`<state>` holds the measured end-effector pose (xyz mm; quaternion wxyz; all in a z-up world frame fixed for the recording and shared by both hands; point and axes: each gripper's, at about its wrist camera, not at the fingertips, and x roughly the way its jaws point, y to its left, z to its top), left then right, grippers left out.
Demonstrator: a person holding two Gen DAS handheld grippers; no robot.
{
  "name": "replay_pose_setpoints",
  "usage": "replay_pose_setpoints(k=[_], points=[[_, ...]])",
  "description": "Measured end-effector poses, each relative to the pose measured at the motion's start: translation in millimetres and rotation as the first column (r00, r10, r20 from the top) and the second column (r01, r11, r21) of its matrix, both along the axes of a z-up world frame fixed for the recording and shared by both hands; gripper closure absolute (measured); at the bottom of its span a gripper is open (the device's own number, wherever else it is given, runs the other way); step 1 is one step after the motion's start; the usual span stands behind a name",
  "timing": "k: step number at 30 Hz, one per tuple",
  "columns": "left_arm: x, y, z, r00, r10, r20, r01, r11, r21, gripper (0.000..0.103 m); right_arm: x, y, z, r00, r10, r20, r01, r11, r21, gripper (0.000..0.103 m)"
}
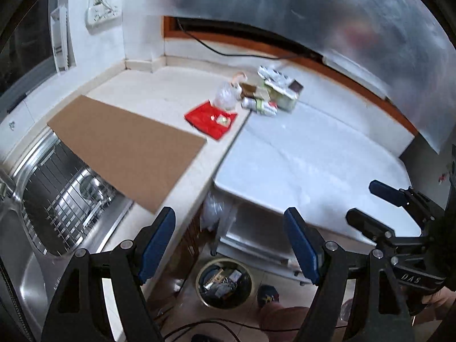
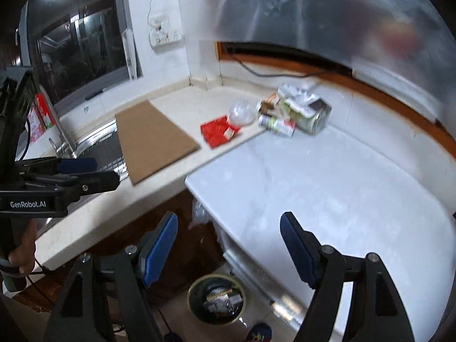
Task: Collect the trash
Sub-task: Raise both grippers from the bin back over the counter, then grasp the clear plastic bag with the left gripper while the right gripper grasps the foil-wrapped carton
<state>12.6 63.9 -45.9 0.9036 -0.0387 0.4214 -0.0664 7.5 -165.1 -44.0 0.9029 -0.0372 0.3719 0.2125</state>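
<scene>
Below both of my grippers spreads the desk (image 1: 159, 91), a pale L-shaped top running along the wall, with a white appliance top (image 1: 299, 154) butted against its edge. At the left end sits a steel sink (image 1: 57, 199) fitted with a wire rack. A flat sheet of brown cardboard (image 1: 125, 148) lies on the desk, one corner overhanging the sink. On the floor between the two surfaces stands a round waste bin (image 1: 225, 283), already holding scraps of wrapping. The trash is grouped at the far corner, well apart from me: a red packet (image 1: 209, 118) lies flat; just beside it is a clear crumpled plastic bag (image 1: 225, 97); next comes a cluster of cartons (image 1: 280, 89) and a small can (image 1: 260, 107) on its side, touching the cartons. My left gripper (image 1: 230, 238) holds its jaws wide, with nothing between them. My right gripper (image 2: 229, 245) likewise stands wide and empty. Each appears at the edge of the other's view, gripped by a hand (image 2: 24, 252).
</scene>
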Motion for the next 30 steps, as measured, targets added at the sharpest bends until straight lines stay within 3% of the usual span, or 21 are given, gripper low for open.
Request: replay_pose_setpoints(k=[8,16,22,30], points=[[45,-21,39,0.999,-0.011,0.037,0.01,0.999,0.051,0.026,55,-31,37,0.996,-0.013,0.088,0.013,1.0,-0.006,0.028],[117,-50,54,0.999,-0.014,0.04,0.01,0.995,0.095,0.026,151,-58,55,0.995,0.018,0.099,-0.015,0.999,-0.035,0.028],[188,-46,41,0.998,0.07,0.006,-0.07,0.994,0.08,0.026,245,-47,43,0.996,0.059,0.073,-0.054,0.996,-0.072,0.028],[273,-32,-9,0.984,0.152,-0.095,-0.146,0.987,0.067,0.026,333,9,0,0.991,0.118,0.055,-0.106,0.978,-0.181,0.028]])
